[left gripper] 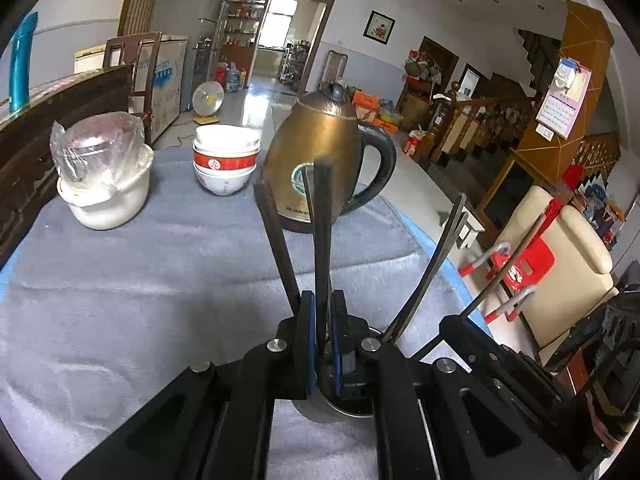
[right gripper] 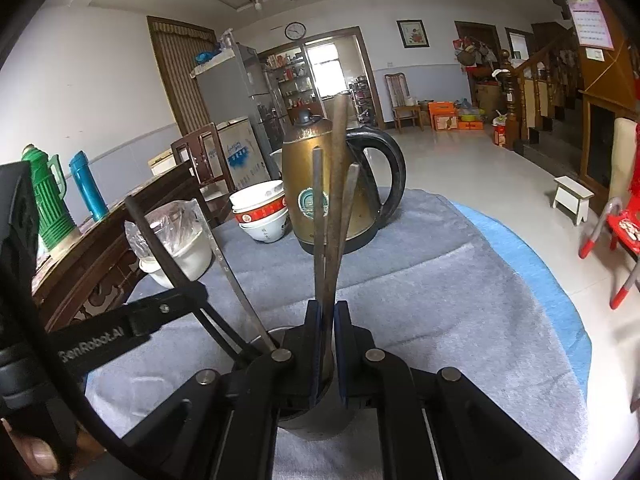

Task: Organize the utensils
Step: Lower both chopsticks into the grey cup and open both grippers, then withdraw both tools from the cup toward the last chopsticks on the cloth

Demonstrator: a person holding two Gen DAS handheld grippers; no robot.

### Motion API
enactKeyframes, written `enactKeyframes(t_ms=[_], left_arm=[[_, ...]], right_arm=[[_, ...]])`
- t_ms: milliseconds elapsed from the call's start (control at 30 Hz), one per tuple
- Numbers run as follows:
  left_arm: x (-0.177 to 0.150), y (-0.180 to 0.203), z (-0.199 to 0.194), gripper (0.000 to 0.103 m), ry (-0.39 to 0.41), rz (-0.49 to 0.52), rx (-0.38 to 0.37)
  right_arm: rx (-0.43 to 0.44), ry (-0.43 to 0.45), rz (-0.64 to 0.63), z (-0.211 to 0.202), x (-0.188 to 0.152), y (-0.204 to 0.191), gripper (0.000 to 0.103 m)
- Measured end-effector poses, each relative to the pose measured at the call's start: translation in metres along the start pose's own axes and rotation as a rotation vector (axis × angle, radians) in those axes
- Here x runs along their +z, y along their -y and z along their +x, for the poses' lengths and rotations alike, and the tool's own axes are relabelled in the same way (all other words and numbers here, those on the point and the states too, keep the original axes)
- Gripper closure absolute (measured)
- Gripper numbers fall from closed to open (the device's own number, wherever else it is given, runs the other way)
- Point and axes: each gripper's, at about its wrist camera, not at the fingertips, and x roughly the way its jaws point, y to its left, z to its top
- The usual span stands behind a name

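On a grey cloth [left gripper: 140, 280] spread over a blue cover [right gripper: 540, 264], one steel utensil holder [right gripper: 316, 424] at the near edge, partly hidden under both tools, with five handles in all rising from it. Left gripper [left gripper: 322, 300]: jaws closed flat on one upright black handle [left gripper: 322, 220], blue pads pressed to both of its faces just above the holder's rim. Beside that, a second black handle [left gripper: 276, 248], leaning left and free of the pads. Right gripper [right gripper: 326, 312]: jaws closed on a fan of three brownish metal handles [right gripper: 340, 184], the tall middle one pinched between the pads; cannot tell whether the two shorter ones flanking it are pinched as well. Seen from the right wrist, the left tool coming in from the left, with a slim silvery handle [right gripper: 228, 276] slanting out of the holder just beside it. At the lower left corner of that view, one thumb [right gripper: 36, 456] of the person. Further back on the cloth, one brass-coloured electric kettle [left gripper: 320, 152] with a black handle, one stack of at least three bowls [left gripper: 224, 160], red band on the middle one, and one white pot [left gripper: 108, 200] capped with clear plastic wrap. On the wooden table behind, one blue flask [right gripper: 86, 184] and one green thermos [right gripper: 48, 204].
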Motion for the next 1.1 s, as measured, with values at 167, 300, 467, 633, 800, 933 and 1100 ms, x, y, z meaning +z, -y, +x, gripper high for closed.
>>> enactKeyframes(t_ms=[167,300,467,633,800,933,1100], left_arm=[[0.005,-0.009,-0.022,0.078,0.030,-0.031,-0.002],[0.007,-0.019,-0.047,0.072,0.070,-0.047,0.003],[-0.005,-0.043,-0.082,0.050,0.113,-0.062,0.066],[-0.039,-0.083,-0.099,0.038,0.095,-0.088,0.192],[-0.076,-0.125,-0.087,0.038,-0.012,-0.162,0.268],[-0.100,-0.140,-0.077,0.038,-0.085,-0.170,0.313],[-0.115,-0.145,-0.074,0.038,-0.114,-0.159,0.336]], right_arm=[[-0.016,0.022,-0.003,-0.010,0.005,0.000,0.082],[-0.027,0.061,0.014,-0.027,0.008,0.002,0.071],[-0.032,0.104,0.023,-0.056,0.003,0.000,0.042],[-0.029,0.103,0.001,-0.080,-0.017,-0.011,0.041],[-0.006,0.017,-0.033,-0.080,-0.062,-0.033,0.041],[0.003,-0.095,-0.060,-0.062,-0.101,-0.052,0.041],[0.022,-0.175,-0.079,-0.050,-0.125,-0.071,0.041]])
